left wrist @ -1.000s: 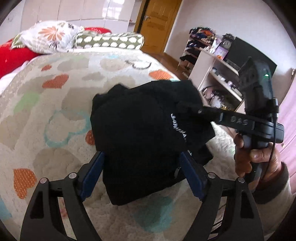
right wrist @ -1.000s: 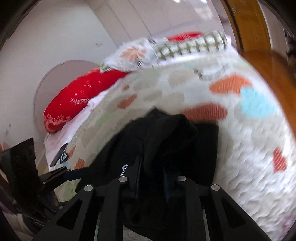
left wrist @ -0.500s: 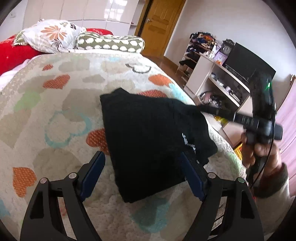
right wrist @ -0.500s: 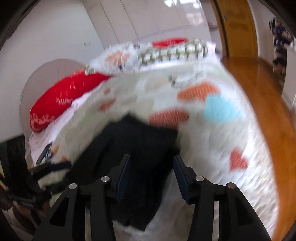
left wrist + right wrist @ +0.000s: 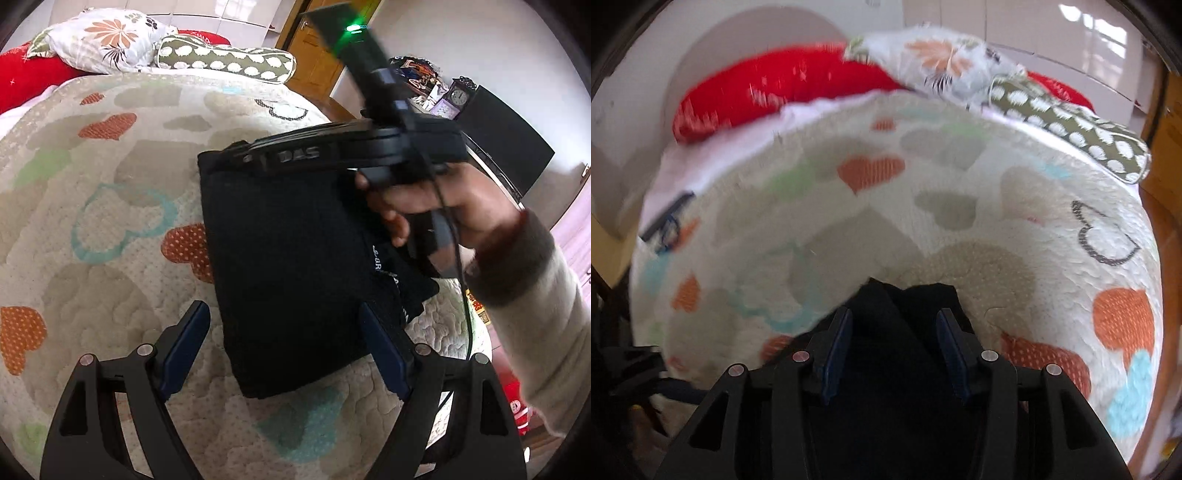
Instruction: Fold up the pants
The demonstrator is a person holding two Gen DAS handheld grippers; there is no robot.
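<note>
Straddling the near end of the folded black pants, the left gripper hangs with its blue-padded fingers spread wide apart, one on each side of the bundle and neither pad touching the cloth. The pants lie as a compact, roughly rectangular stack on the heart-patterned bedspread, toward the bed's right-hand edge, with a strip of white lettering showing on the layers at their right side. Beyond the middle of the stack the right gripper reaches in from the right, gripped by the person's right hand in a cream sleeve; its own camera shows its fingers parted with dark cloth filling the space under and between them, though whether the pads touch the fabric cannot be told. Its tips sit near the far left corner of the folded stack. That camera's picture is blurred. Farther up the bed the spread runs bare to the head, where a flowered pillow, an olive dotted pillow and a red cushion lie along the far edge. Off the right side of the bed stand a wooden door, a small clock and a dark screen
</note>
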